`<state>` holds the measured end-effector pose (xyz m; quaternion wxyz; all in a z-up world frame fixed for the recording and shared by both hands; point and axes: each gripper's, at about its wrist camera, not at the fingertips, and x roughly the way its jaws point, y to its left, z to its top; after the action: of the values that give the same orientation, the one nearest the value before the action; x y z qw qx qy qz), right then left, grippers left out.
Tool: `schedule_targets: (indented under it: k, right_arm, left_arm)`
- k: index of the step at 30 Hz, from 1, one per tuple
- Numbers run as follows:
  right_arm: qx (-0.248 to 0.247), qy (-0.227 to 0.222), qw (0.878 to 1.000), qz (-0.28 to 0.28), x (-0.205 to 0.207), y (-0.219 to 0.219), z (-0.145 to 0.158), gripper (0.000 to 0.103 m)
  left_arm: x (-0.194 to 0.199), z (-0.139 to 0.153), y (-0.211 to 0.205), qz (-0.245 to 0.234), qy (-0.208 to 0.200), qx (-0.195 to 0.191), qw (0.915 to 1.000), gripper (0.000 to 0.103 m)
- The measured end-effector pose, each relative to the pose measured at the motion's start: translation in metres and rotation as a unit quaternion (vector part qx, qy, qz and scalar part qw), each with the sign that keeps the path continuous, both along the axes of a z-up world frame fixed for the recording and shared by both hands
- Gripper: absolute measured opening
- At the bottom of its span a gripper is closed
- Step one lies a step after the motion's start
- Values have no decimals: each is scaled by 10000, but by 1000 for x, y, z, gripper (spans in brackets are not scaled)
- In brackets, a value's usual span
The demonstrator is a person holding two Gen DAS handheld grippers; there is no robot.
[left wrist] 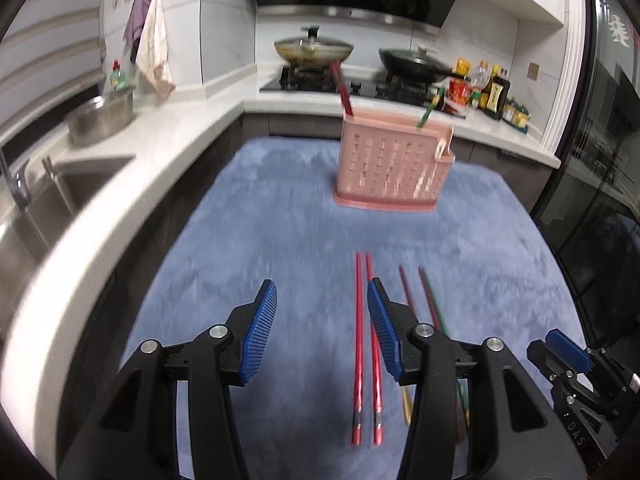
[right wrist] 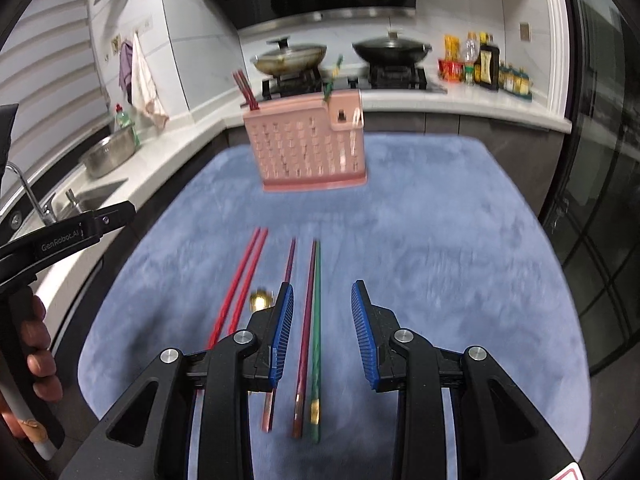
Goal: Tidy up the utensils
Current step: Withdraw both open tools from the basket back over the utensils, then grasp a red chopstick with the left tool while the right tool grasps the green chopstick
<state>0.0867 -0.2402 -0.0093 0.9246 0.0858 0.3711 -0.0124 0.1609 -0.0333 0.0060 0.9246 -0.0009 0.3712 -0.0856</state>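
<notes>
A pink slotted utensil holder (left wrist: 394,164) (right wrist: 308,148) stands at the far end of the blue cloth (left wrist: 280,220) (right wrist: 440,240), with red chopsticks (left wrist: 342,88) and a green-handled utensil (left wrist: 430,110) standing in it. My left gripper (left wrist: 322,284) hangs open above a loose red chopstick pair (left wrist: 360,340), which lies between its jaws close to the right pad. My right gripper (right wrist: 322,286) is open over a maroon chopstick (right wrist: 307,320) and a green chopstick (right wrist: 317,320). A purple chopstick (right wrist: 291,256) runs under its left finger. Neither gripper's pads touch anything.
A white counter with a sink (left wrist: 60,192) and a steel bowl (left wrist: 100,120) runs along the left. A stove with two lidded woks (left wrist: 314,50) and several bottles (left wrist: 492,94) are behind. A dark glass door (left wrist: 600,160) is on the right. A gold spoon end (right wrist: 260,300) lies by the red pair.
</notes>
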Motion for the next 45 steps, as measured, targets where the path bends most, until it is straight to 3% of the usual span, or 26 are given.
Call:
schedule_targets:
  k: [11,19,37,45]
  right_arm:
    - [115,516,9986,-69,-20,8,-54,30]
    - [99,726,9973,-78,-23,11,-74,27]
    - [52,928,9957,19,-18,20,-92,9]
    - [96,929,9956,-10,-18,17,-95,7]
  left_arm:
    - [-22,-57,2,-13,476,67,9988,45]
    - [-29,-85,0,-67,729,138,9972,45]
    - [-33,-105,1,-115,965,87,9952,45]
    - [-37,-110,-6,-231,1022,75,9945,45]
